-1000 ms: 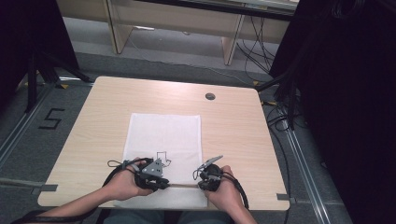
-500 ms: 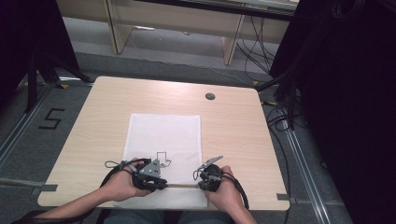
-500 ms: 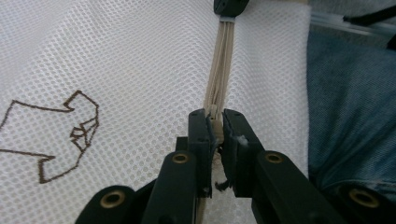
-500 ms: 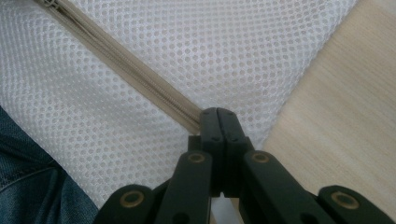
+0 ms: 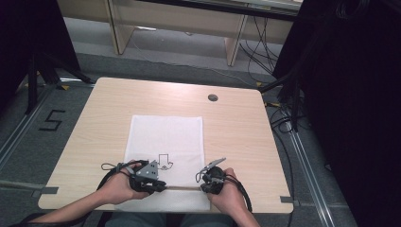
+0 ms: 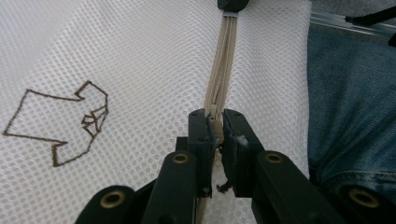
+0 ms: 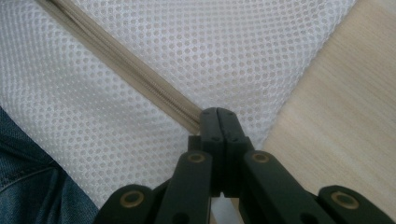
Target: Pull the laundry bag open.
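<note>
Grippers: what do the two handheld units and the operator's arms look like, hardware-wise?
Both are black. The left gripper carries a grey three-cornered plate on top, and a black cable loops off its outer side. The right gripper has a thin grey bar sticking up and a black cable trailing back along the forearm. In the gripper views, the black fingers hang on linkage arms with brass-coloured pivot rivets. Forearms are bare, without sleeves.

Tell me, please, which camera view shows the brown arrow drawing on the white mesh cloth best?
The left gripper view: there the brown arrow drawing lies large and sharp on the white mesh cloth, its outline and scribbled knot plain. The high view shows it small, between the two grippers. The right gripper view shows cloth and the beige cord.
</note>
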The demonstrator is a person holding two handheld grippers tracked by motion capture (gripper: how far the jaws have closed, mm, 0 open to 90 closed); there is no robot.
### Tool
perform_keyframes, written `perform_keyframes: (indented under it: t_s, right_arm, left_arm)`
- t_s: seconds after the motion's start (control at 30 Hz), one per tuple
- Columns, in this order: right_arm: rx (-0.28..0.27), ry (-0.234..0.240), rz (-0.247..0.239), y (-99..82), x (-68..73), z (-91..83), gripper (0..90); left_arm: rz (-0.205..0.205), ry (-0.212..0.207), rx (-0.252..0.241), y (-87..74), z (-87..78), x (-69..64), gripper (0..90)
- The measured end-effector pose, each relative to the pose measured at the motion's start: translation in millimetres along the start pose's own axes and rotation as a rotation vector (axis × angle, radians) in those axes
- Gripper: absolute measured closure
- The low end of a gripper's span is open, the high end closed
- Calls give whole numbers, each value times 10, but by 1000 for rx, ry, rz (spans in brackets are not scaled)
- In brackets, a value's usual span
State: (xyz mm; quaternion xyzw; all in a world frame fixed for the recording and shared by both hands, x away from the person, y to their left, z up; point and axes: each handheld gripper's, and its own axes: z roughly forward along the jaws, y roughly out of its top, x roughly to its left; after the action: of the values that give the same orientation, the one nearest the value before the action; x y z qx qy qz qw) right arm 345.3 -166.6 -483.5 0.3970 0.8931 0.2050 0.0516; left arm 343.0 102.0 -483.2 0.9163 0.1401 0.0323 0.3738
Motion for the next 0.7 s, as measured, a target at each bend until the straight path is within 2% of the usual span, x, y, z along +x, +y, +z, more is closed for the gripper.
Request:
perform_keyframes:
  t_s: [0.03,0.07,0.1,0.13,0.2,0.27,0.3,0.33,0.37,0.4,0.47,0.5,0.67,0.7]
  right_arm:
    - [-2,2,2,-2,1,1,900]
    - [-1,0,-2,-2,0,0,900]
    - [-1,1,0,-1,-1,0,900]
    - [1,1,0,1,-1,0,900]
    - [5,4,0,4,-2,-2,900]
    - [4,4,0,3,-2,-1,900]
    - [3,1,1,2,-1,-1,900]
    - [0,2,2,1,-2,1,900]
    - [3,1,4,1,-2,0,900]
    - [0,4,2,1,-3,0,900]
    - [0,2,1,1,-2,0,900]
    - [11,2,19,0,8,-5,900]
    - [11,1,19,0,7,-4,900]
    - [18,-2,32,0,16,-10,900]
  left_arm:
    - [-14,-2,-6,-5,-2,-8,818]
    - [-4,4,-7,-11,-7,-10,818]
    - [-15,2,-14,-19,-6,-19,818]
    - [-4,3,2,-20,-20,-9,818]
    - [3,10,5,-30,-30,-5,818]
    - [-18,6,-9,-35,-28,-11,818]
    - [1,8,3,-36,-43,3,818]
    - [-22,2,-13,-41,-34,-7,818]
    - [-5,9,-4,-45,-51,2,818]
    - [-22,3,-17,-49,-48,-2,818]
    - [-16,5,-10,-53,-64,6,818]
    - [-12,9,-5,-53,-66,6,818]
    - [-10,10,-8,-56,-71,5,818]
    - [-11,9,-10,-56,-72,5,818]
